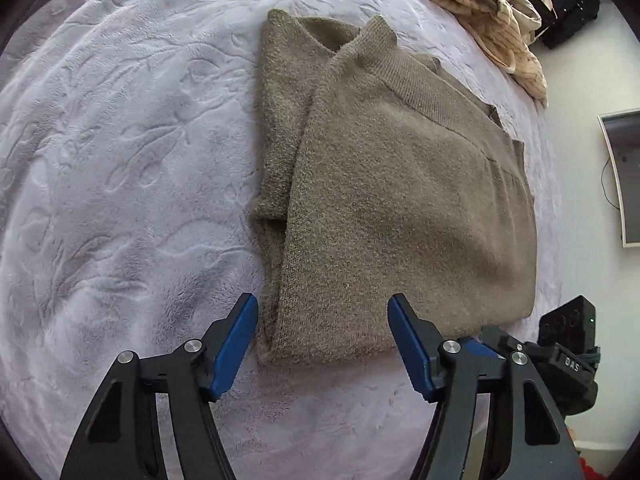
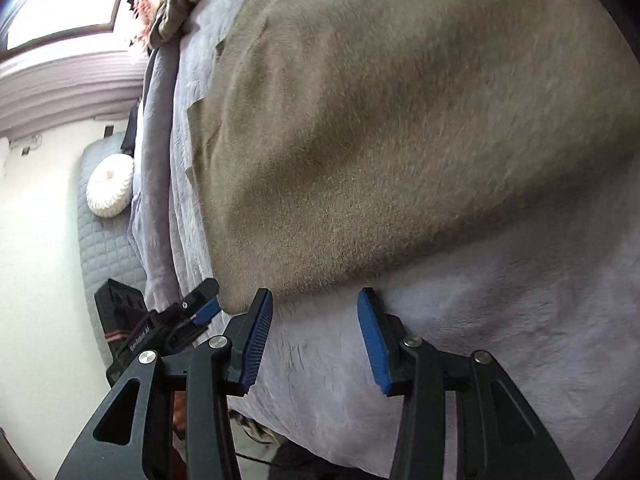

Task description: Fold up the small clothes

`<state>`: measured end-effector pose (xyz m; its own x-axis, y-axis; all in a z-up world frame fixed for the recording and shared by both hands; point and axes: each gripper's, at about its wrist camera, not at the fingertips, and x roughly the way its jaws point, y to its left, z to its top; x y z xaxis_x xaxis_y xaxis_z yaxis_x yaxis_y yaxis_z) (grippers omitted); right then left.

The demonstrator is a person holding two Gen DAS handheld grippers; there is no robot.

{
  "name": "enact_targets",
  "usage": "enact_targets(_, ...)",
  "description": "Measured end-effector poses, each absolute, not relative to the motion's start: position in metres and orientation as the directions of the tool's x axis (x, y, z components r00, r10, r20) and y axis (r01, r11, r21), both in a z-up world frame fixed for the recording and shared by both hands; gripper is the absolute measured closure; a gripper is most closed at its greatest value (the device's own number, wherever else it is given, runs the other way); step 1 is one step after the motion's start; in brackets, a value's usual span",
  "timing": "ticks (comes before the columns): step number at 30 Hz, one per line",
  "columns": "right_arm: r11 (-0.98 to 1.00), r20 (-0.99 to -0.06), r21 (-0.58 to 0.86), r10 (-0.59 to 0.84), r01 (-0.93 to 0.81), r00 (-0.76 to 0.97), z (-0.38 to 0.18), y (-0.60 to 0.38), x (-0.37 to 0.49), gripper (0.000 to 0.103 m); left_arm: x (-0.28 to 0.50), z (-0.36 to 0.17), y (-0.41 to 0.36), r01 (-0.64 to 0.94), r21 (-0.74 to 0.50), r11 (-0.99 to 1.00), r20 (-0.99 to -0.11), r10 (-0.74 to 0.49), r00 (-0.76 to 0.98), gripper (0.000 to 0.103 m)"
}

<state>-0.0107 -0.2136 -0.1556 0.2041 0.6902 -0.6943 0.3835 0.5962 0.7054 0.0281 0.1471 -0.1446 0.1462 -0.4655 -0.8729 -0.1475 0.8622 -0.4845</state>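
A home bedroom is shown: a bed covered by a pale lilac embossed plush blanket (image 1: 120, 160), crumpled cream and olive garments (image 1: 500, 20) heaped at 1 o'clock, and a round white pleated cushion (image 2: 110, 190) seen at 9 o'clock.

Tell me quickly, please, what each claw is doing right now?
Left claw: open, holding nothing, over the near edge of the folded olive-brown knitted sweater.
Right claw: open, empty.
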Motion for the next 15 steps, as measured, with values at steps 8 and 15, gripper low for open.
enact_targets(8, 0.508, -0.654, 0.741, 0.695, 0.440, 0.299, -0.155, -0.209, -0.004, 0.095, 0.035, -0.140, 0.153, -0.073, -0.551, 0.831, -0.832, -0.539, 0.132, 0.095)
enact_targets(15, 0.657, -0.746, 0.659, 0.632, 0.365, 0.210, -0.151, -0.198, -0.008, 0.095, 0.011, -0.166, 0.161, -0.056, -0.481, 0.875, -0.875, -0.477, 0.078, 0.095)
